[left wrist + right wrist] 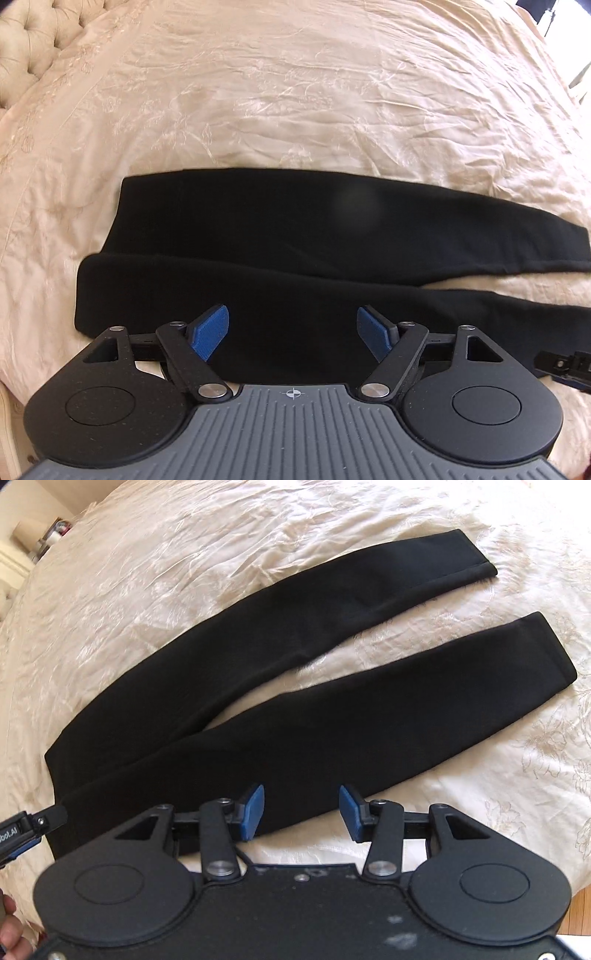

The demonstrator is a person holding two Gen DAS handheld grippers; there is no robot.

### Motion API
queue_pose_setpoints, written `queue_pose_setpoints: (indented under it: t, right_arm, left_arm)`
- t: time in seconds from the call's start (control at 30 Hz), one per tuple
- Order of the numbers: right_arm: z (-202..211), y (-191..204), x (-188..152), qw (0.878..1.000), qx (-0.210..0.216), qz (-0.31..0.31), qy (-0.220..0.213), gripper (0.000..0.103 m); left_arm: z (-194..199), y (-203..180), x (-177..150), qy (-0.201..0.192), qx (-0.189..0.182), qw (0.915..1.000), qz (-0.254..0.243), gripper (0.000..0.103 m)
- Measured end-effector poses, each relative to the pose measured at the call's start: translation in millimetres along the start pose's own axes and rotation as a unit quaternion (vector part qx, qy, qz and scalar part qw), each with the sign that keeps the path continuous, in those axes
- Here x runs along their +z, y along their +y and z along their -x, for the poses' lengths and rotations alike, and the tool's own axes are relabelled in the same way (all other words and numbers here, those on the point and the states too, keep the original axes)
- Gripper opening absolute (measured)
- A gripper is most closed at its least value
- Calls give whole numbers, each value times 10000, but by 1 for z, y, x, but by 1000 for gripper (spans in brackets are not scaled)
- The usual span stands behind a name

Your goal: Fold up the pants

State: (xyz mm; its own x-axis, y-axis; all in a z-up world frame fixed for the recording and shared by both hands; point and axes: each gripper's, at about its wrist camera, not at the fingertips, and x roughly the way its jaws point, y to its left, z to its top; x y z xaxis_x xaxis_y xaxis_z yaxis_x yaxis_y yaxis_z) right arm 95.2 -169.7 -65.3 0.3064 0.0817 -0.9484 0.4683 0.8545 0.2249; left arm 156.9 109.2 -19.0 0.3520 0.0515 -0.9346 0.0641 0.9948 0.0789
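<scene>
Black pants [280,240] lie flat on a cream bedspread [295,92], waist end to the left, both legs running right. In the right wrist view the pants [258,686] show two legs spread apart, cuffs at the upper right. My left gripper [293,332] is open, its blue pads over the near edge of the pants close to the waist. My right gripper [301,812] is open, just above the near leg's lower edge. Neither holds anything.
A tufted headboard [26,48] is at the far left. A bedside shelf with small items [33,542] stands beyond the bed's far left. The other gripper shows at each view's edge [565,365] [26,830]. Wooden floor [580,904] shows at lower right.
</scene>
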Motion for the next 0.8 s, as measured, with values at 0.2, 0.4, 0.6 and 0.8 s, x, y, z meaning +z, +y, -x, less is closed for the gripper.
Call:
queue_pose_setpoints:
  t: [0.2, 0.4, 0.6, 0.8]
  right_arm:
    - [-19, 12, 57, 9979, -365, -457, -267, 45]
    - [-33, 10, 132, 9923, -440, -1055, -467, 45]
    - [-63, 6, 201, 9847, -538, -1569, -531, 45]
    - [-104, -8, 251, 9750, -652, -2090, -389, 45]
  left_arm:
    - [-40, 17, 46, 38, -47, 9999, -133, 52]
    - [-73, 32, 80, 206, -47, 9993, -303, 42]
    - [-87, 45, 99, 339, 90, 9992, -170, 42]
    - [-99, 54, 111, 530, 210, 9984, 51, 42]
